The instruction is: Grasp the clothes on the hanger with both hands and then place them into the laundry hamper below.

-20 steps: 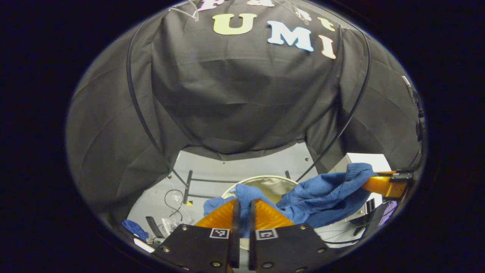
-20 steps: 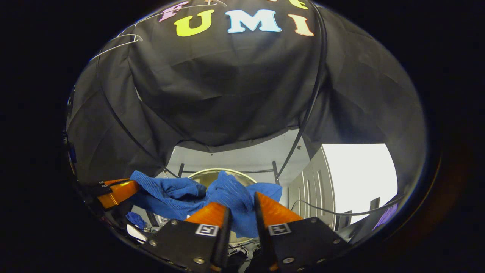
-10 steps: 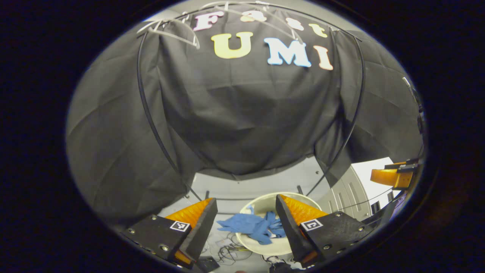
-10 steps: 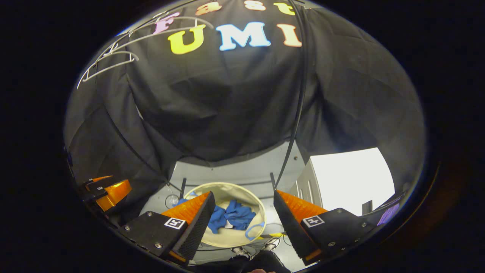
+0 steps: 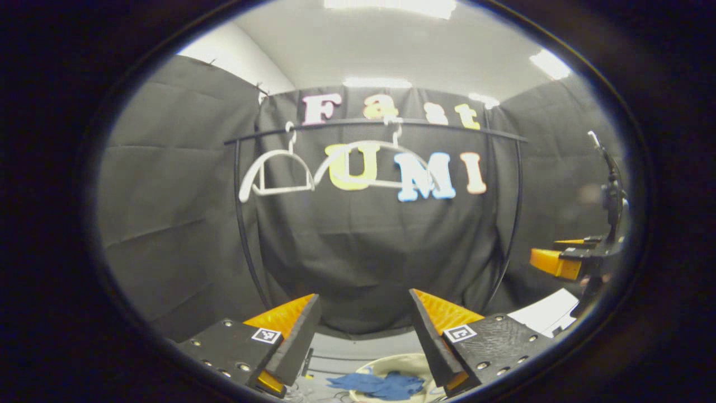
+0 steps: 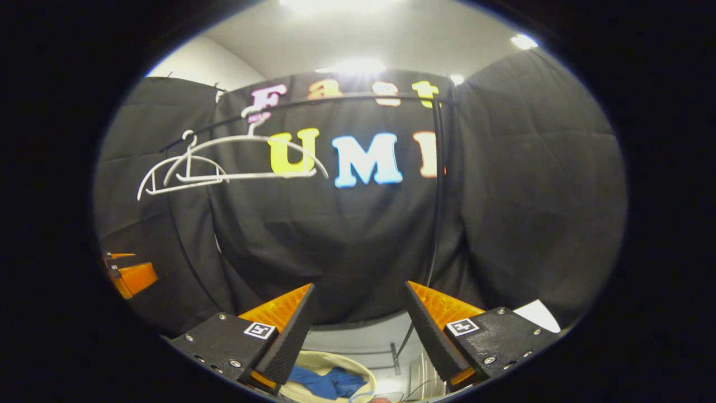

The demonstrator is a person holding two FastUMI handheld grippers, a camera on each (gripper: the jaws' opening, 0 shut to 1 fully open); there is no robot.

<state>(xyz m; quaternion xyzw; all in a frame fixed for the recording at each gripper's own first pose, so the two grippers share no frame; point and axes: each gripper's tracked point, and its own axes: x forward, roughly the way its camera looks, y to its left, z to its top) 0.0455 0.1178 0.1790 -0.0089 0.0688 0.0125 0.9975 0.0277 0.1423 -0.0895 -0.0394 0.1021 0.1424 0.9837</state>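
Left gripper view: blue clothes (image 5: pixel 376 385) lie crumpled in the laundry hamper (image 5: pixel 391 364), a round, pale fabric tub at the bottom edge, below and between the fingers. Knit looks soft and ribbed, bunched into folds. Left gripper (image 5: pixel 364 322) is spread wide, nothing between the fingers; wedge-shaped fingers (image 5: pixel 291 330) with ridged inner faces, flat plates behind them carrying square markers and screws. Right gripper view: same blue clothes (image 6: pixel 327 383) sit inside the hamper's (image 6: pixel 313 361) curved rim, low between the fingers. Right gripper (image 6: pixel 358 319) also wide apart and empty, same wedge shape with textured pads (image 6: pixel 288 330). Above, two thin white wire hangers (image 6: pixel 224 162) hang bare on a slim black rail (image 6: pixel 347 98), arched shoulders with a straight bottom bar; also seen in left gripper view (image 5: pixel 277 173). Rail frame is thin dark tube with a vertical post (image 6: pixel 438 190). Wrinkled black cloth wall (image 6: pixel 358 235) sits behind.
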